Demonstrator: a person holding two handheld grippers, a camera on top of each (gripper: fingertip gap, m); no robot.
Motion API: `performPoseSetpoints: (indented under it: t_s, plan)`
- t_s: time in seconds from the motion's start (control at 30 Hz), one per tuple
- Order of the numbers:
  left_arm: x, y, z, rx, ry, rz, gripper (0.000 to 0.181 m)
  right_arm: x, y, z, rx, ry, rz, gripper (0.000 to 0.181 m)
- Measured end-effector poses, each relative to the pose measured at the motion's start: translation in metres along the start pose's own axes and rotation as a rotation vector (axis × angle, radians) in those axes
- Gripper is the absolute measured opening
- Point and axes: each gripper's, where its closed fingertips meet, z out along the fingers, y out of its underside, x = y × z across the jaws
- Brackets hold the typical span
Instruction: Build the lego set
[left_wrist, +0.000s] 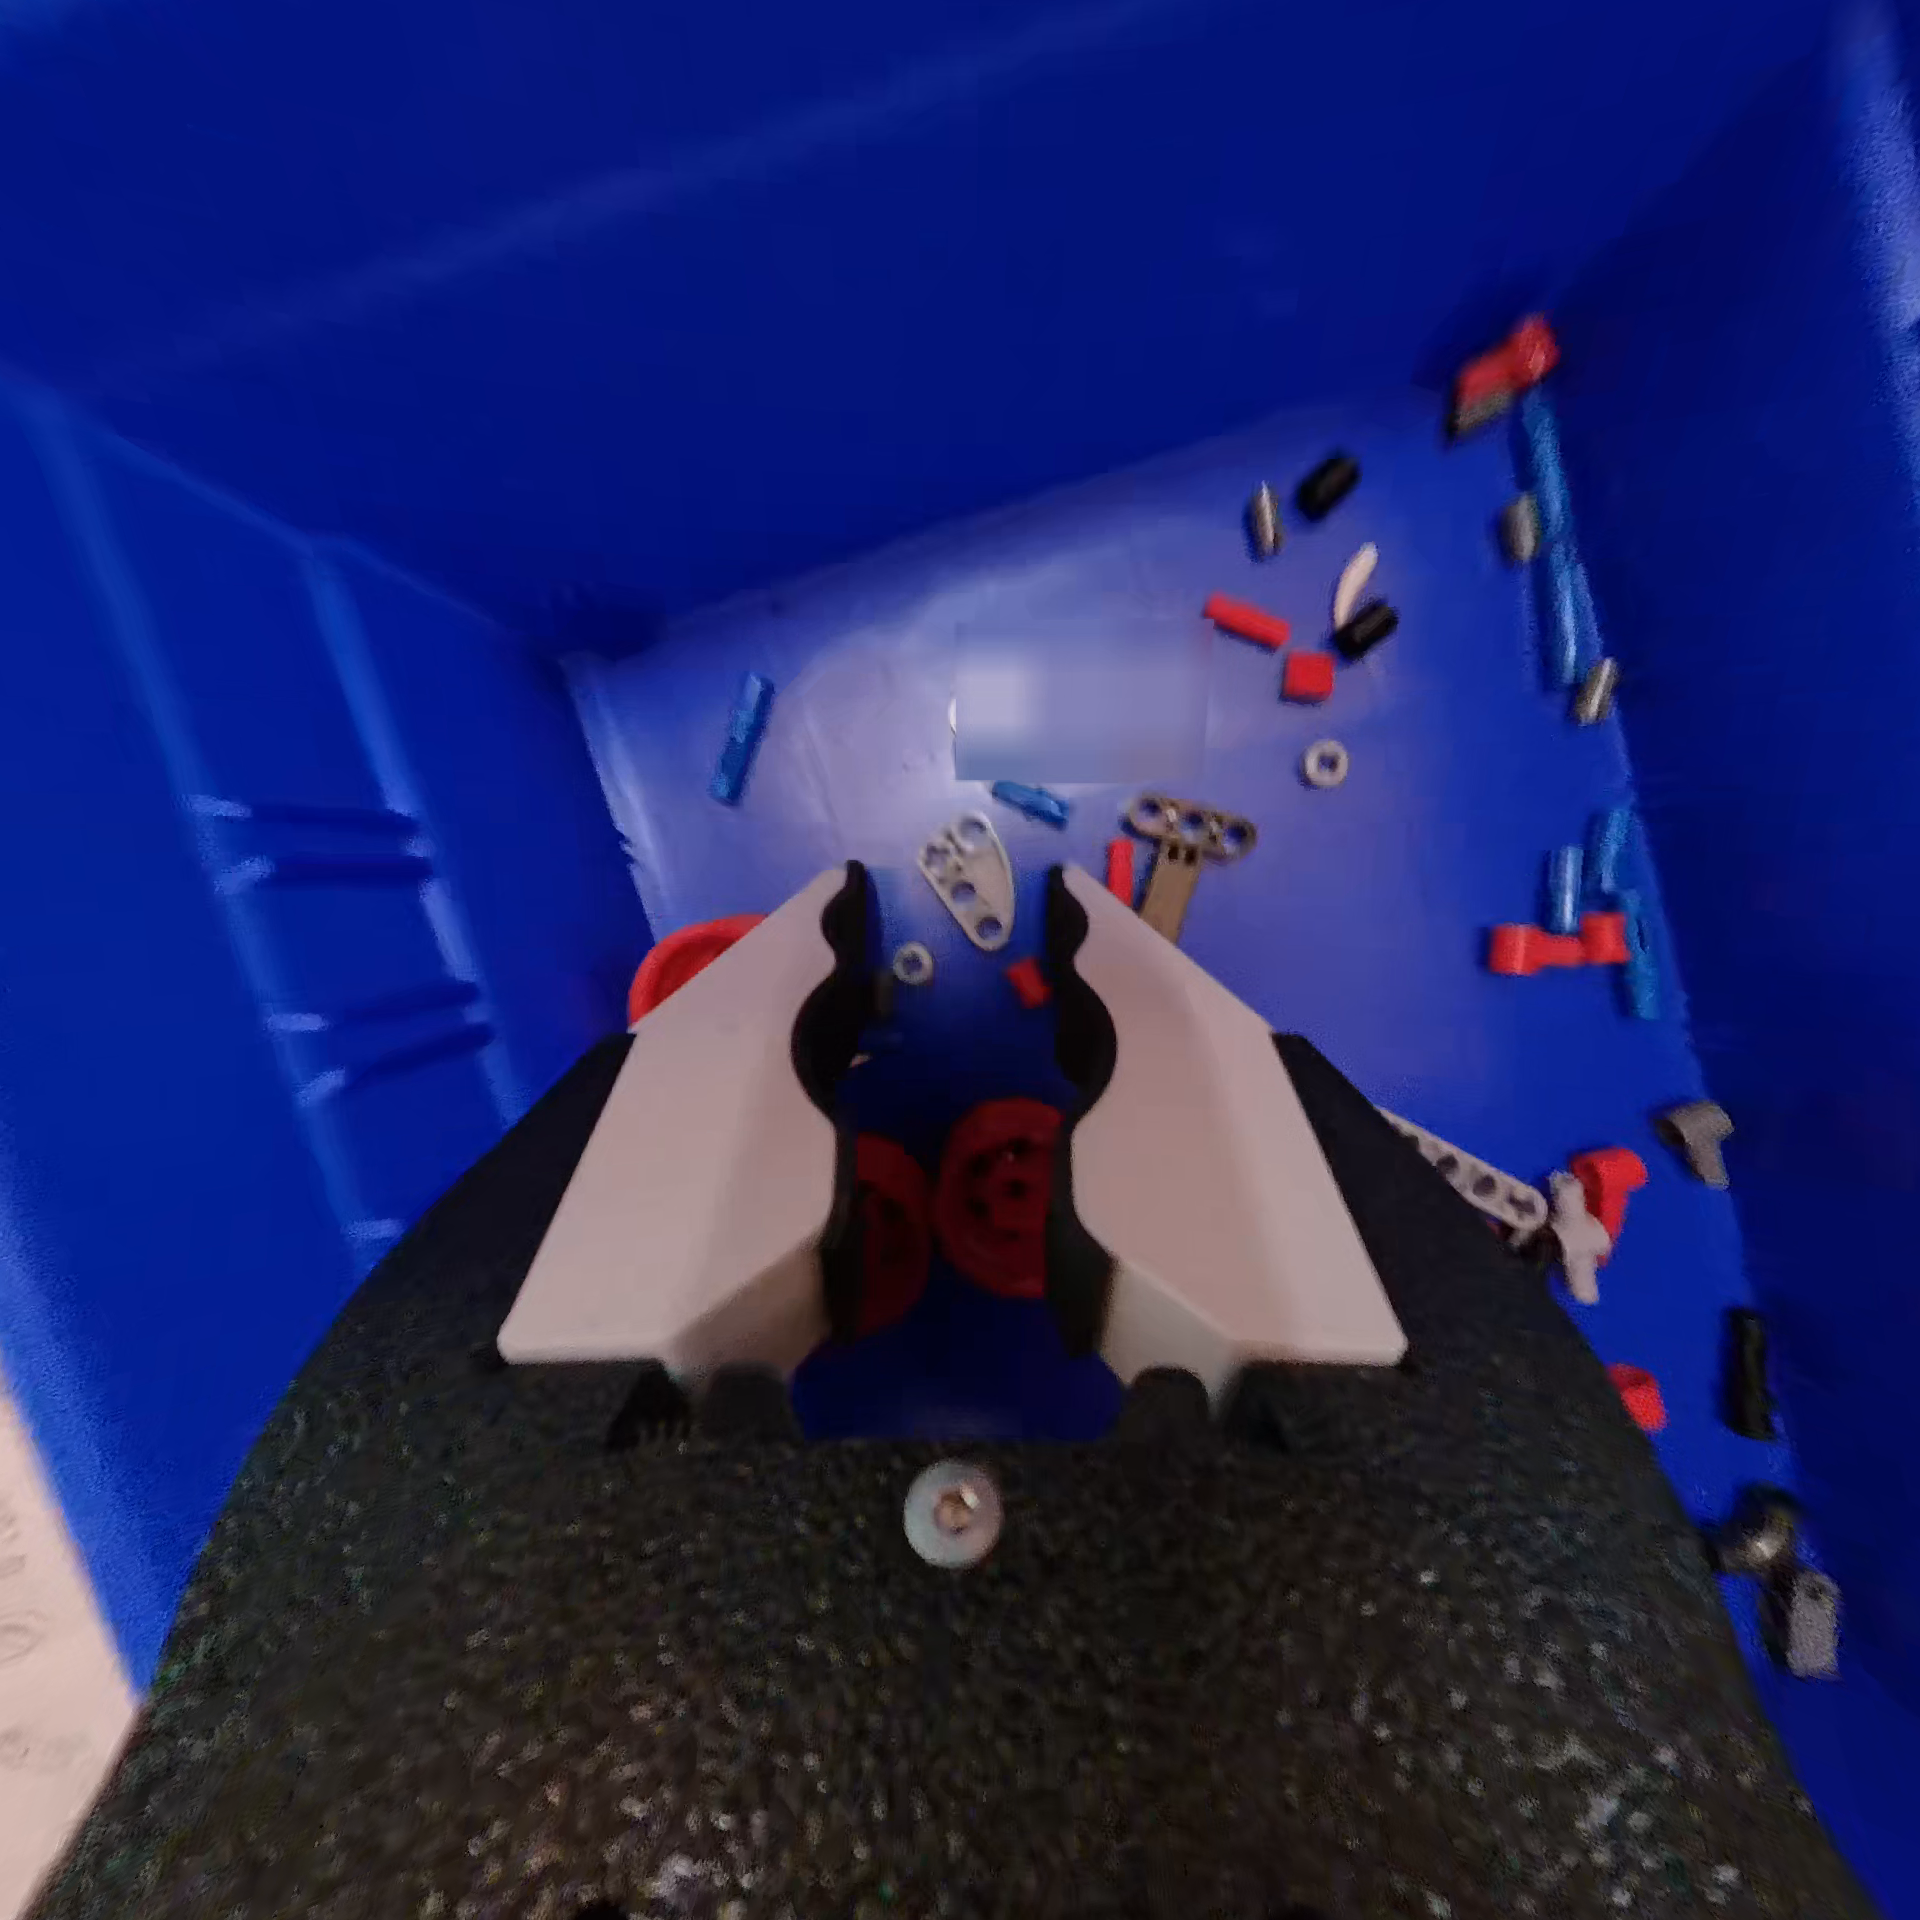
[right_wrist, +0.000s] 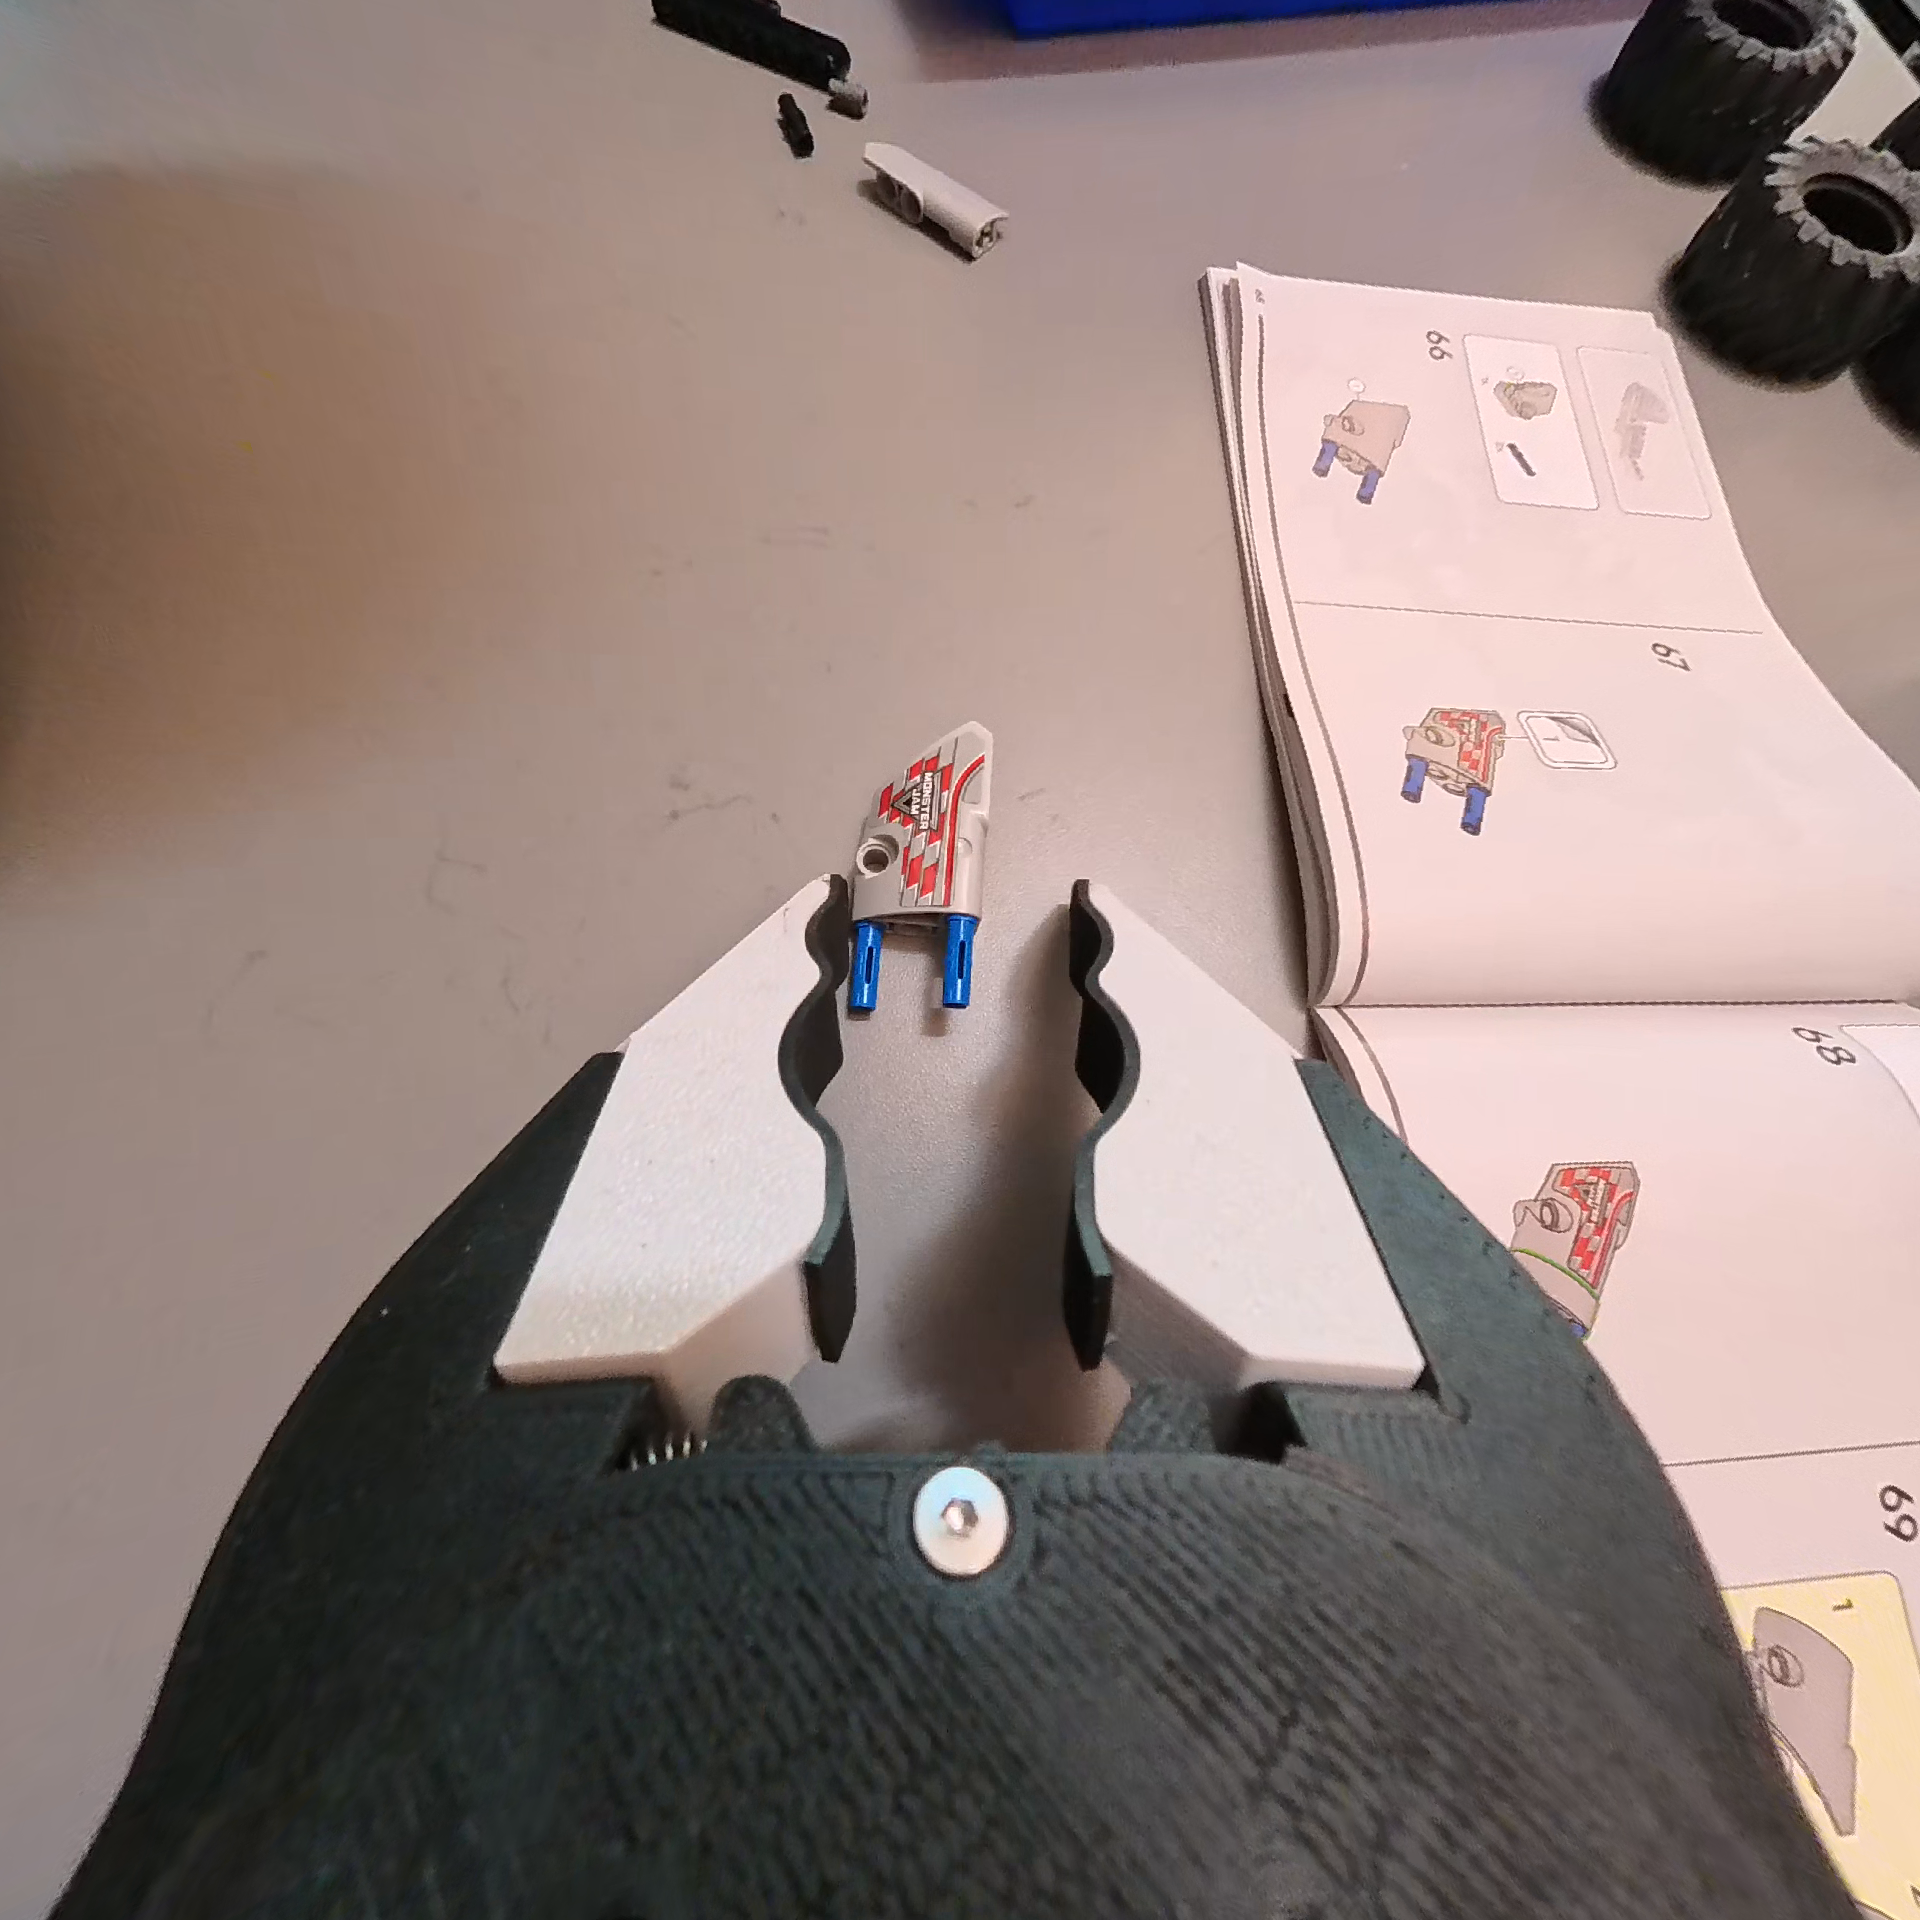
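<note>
My left gripper (left_wrist: 954, 883) is open and empty, reaching down into a blue bin (left_wrist: 312, 727). Loose red, blue, grey and black pieces lie on the bin floor. A grey curved plate with holes (left_wrist: 968, 879) lies just beyond the fingertips. Two red wheel hubs (left_wrist: 997, 1195) show between the fingers lower down. My right gripper (right_wrist: 951, 894) is open and empty over the grey table (right_wrist: 416, 623). A grey panel with a red sticker and two blue pins (right_wrist: 920, 862) lies on the table right at its fingertips, nearer the left finger.
An open instruction booklet (right_wrist: 1507, 675) lies to the right of the right gripper. Black tyres (right_wrist: 1808, 249) stand at the far right. A grey connector (right_wrist: 930, 197) and black pieces (right_wrist: 758, 42) lie at the far edge. Bin walls close around the left gripper. My left tips are about 30 centimeters from the grey connector (right_wrist: 930, 197), my right tips only 20 centimeters.
</note>
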Motion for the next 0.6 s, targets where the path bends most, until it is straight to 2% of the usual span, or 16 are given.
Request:
performPoseSetpoints:
  t_s: [0.07, 0.17, 0.23, 0.3, 0.37, 0.43, 0.5, 0.57, 0.6]
  plan:
    - [0.002, 0.000, -0.001, 0.000, -0.002, -0.010, 0.024, 0.000, 0.000, 0.000, -0.001, -0.004, 0.005, 0.041]
    - [0.010, 0.003, -0.005, -0.016, 0.021, 0.072, 0.013, 0.000, 0.000, 0.000, -0.001, -0.004, 0.006, 0.042]
    - [0.016, -0.001, -0.013, 0.010, 0.058, 0.069, 0.013, 0.000, 0.000, 0.000, -0.001, -0.001, 0.004, 0.042]
    - [0.026, -0.009, -0.034, 0.062, 0.094, 0.101, 0.013, 0.000, 0.000, 0.000, 0.000, 0.002, 0.003, 0.042]
    - [0.041, -0.024, -0.068, 0.174, 0.129, 0.158, 0.013, 0.001, 0.000, 0.000, 0.001, 0.010, -0.002, 0.043]
    - [0.074, -0.038, -0.113, 0.311, 0.204, 0.254, 0.013, 0.001, 0.000, 0.000, 0.002, 0.016, -0.007, 0.044]
    - [0.126, -0.042, -0.158, 0.441, 0.318, 0.373, 0.012, 0.002, -0.001, 0.000, 0.003, 0.025, -0.012, 0.045]
    - [0.193, -0.024, -0.188, 0.494, 0.462, 0.567, 0.012, 0.003, -0.001, -0.001, 0.006, 0.040, -0.020, 0.047]
    - [0.227, -0.008, -0.193, 0.482, 0.527, 0.673, 0.012, 0.003, -0.001, -0.001, 0.008, 0.042, -0.031, 0.048]
